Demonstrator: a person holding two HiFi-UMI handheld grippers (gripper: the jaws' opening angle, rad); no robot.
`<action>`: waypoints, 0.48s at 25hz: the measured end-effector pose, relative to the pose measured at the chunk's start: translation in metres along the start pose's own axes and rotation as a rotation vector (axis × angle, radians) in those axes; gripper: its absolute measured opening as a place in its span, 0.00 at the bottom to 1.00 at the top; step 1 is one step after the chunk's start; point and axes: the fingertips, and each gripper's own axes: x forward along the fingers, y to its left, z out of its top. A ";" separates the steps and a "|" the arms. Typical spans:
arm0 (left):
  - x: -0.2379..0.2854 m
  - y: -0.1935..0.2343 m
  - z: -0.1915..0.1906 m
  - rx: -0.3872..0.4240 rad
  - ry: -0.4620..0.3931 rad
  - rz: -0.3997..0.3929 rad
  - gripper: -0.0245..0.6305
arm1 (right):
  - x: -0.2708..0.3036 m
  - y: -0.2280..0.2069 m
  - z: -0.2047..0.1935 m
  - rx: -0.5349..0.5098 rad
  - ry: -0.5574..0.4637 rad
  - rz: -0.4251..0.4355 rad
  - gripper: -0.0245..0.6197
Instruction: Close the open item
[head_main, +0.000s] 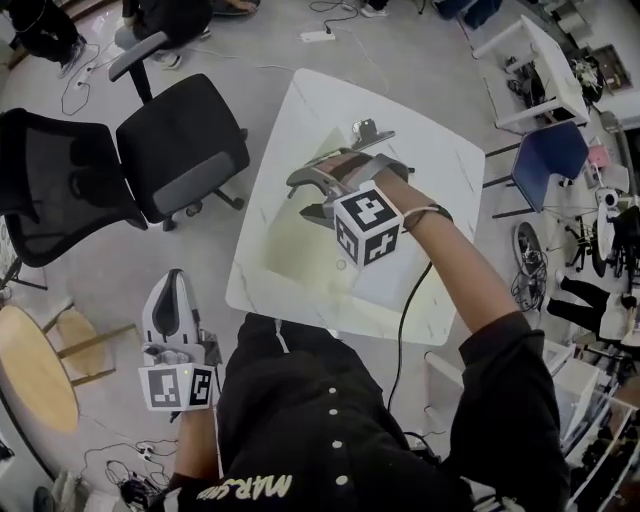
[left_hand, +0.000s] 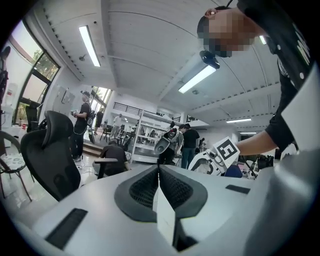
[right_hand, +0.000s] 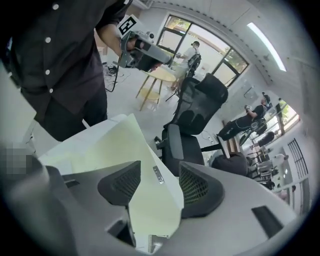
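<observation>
A pale green folder (head_main: 300, 250) lies open on the white table (head_main: 430, 170). In the right gripper view one leaf of the folder (right_hand: 115, 150) stands up between the jaws, with a small metal clip (right_hand: 158, 175) at its edge. My right gripper (head_main: 300, 197) hovers over the folder, and its jaws (right_hand: 160, 185) stand wide apart. The pads (right_hand: 195, 187) do not press on the leaf. My left gripper (head_main: 172, 285) hangs low at the person's left side, off the table. Its jaws (left_hand: 159, 175) are shut with nothing between them.
Two black office chairs (head_main: 180, 150) (head_main: 50, 185) stand left of the table. A round wooden table (head_main: 30, 375) is at the lower left and a blue chair (head_main: 550, 150) at the right. Cables lie on the floor. Other people (left_hand: 189, 142) stand farther off.
</observation>
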 end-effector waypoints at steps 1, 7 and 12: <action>-0.001 0.002 -0.003 -0.007 0.008 0.008 0.07 | 0.009 -0.001 -0.002 -0.028 0.013 0.030 0.45; -0.002 0.017 -0.021 -0.037 0.040 0.049 0.07 | 0.045 0.017 -0.016 -0.141 0.088 0.243 0.45; -0.002 0.021 -0.028 -0.055 0.058 0.063 0.07 | 0.049 0.028 -0.018 -0.168 0.114 0.330 0.45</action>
